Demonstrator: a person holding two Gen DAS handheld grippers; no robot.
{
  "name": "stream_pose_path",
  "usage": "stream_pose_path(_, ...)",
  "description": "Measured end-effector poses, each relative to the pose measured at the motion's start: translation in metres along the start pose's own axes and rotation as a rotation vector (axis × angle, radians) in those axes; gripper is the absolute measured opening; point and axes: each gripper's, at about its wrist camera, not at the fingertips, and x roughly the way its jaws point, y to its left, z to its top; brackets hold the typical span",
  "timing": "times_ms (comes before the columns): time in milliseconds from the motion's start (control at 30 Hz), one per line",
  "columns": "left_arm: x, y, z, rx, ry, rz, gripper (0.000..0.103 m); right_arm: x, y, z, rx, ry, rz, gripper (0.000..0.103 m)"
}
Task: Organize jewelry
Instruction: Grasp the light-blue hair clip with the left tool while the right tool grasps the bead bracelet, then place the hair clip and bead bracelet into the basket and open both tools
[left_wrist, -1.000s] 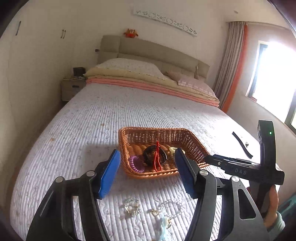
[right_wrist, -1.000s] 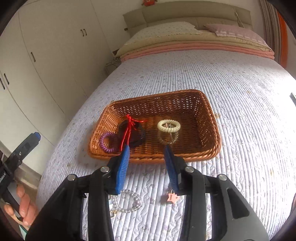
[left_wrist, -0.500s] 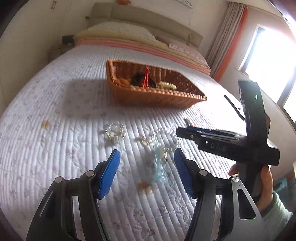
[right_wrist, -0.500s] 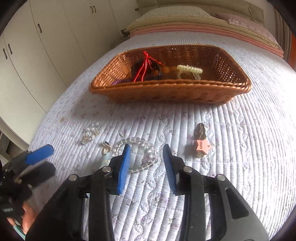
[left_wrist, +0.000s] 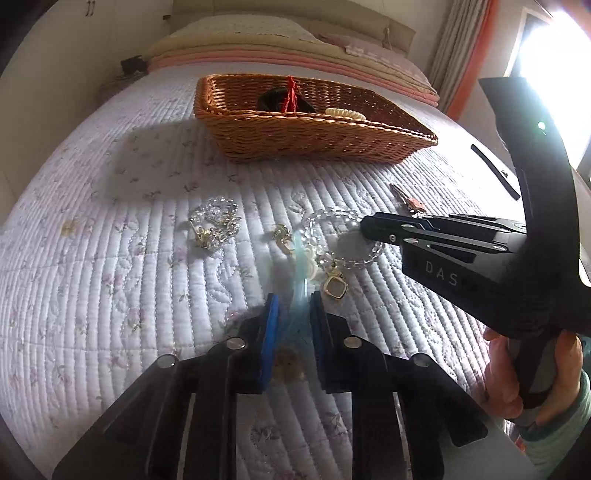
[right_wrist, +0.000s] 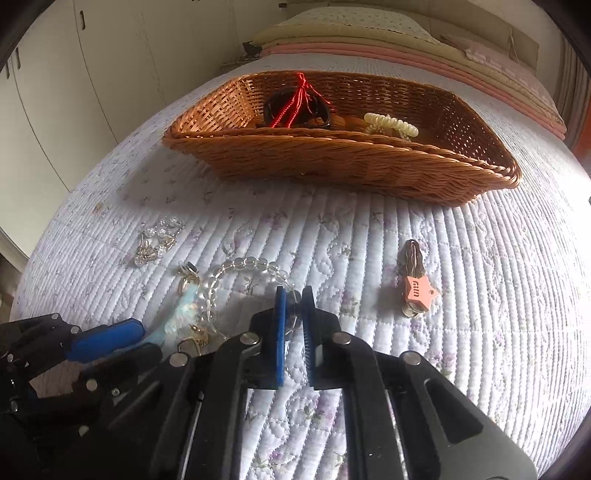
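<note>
A wicker basket (left_wrist: 332, 140) (right_wrist: 332, 158) on the bed holds a black bracelet with red tassel (right_wrist: 295, 105) and a cream hair coil (right_wrist: 391, 123). On the quilt in front lie a clear bead bracelet (left_wrist: 332, 218) (right_wrist: 240, 267), a light blue tassel piece (left_wrist: 301, 273) (right_wrist: 181, 310), gold earrings (left_wrist: 334, 286) and a crystal cluster (left_wrist: 214, 223) (right_wrist: 159, 240). My left gripper (left_wrist: 293, 306) is shut on the blue tassel. My right gripper (right_wrist: 293, 299) is shut on the bead bracelet's near edge; it also shows in the left wrist view (left_wrist: 369, 225).
A pink star hair clip (right_wrist: 415, 284) (left_wrist: 408, 201) lies right of the bracelet. A black strap (left_wrist: 495, 171) lies at the bed's right edge. Pillows (left_wrist: 258, 33) are at the far end, white wardrobes (right_wrist: 74, 74) on the left.
Both grippers have dropped to the quilt and closed: the left on the blue tassel, the right on the bead bracelet. They were open half a second ago.
</note>
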Motion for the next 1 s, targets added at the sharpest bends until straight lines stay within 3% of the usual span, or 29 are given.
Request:
stream_pose_path(200,-0.014,0.015,-0.007,-0.034,0.000,-0.027,0.011,-0.015,-0.009,-0.018,0.016,0.007,-0.056,0.007)
stream_pose_path(333,-0.016,0.014,-0.009,-0.028,-0.001,-0.033,0.013,-0.023,-0.019,-0.028,0.052,0.005,-0.010,0.007)
stream_pose_path(400,-0.017,0.013,-0.010,-0.033,-0.007,-0.036,0.032,-0.024,-0.022,-0.026,0.058,0.004,0.014,0.008)
stream_pose_path(467,-0.018,0.014,-0.010,-0.046,-0.015,-0.031,0.042,-0.023,-0.022,-0.022,0.051,0.008,0.004,0.009)
stream_pose_path(567,-0.018,0.011,-0.011,-0.039,-0.024,-0.009,0.042,-0.020,-0.017,-0.018,0.026,0.010,-0.007,0.011)
stream_pose_path(733,-0.011,-0.001,-0.012,0.009,-0.010,0.088,0.037,-0.016,-0.004,-0.018,-0.036,0.006,-0.056,0.015)
stream_pose_path(800,-0.009,-0.005,-0.014,0.035,-0.017,0.159,0.018,-0.016,-0.002,-0.019,-0.049,0.005,-0.070,0.015)
stream_pose_path(833,-0.010,-0.005,-0.014,0.033,-0.023,0.161,0.014,-0.017,0.000,-0.020,-0.060,0.002,-0.079,0.015)
stream_pose_path(867,-0.012,-0.004,-0.013,0.026,-0.028,0.150,0.011,-0.018,0.002,-0.020,-0.073,-0.002,-0.081,0.007)
stream_pose_path(1000,-0.021,0.003,-0.011,-0.004,-0.058,0.092,0.009,-0.029,0.008,-0.024,-0.092,-0.034,-0.074,0.006)
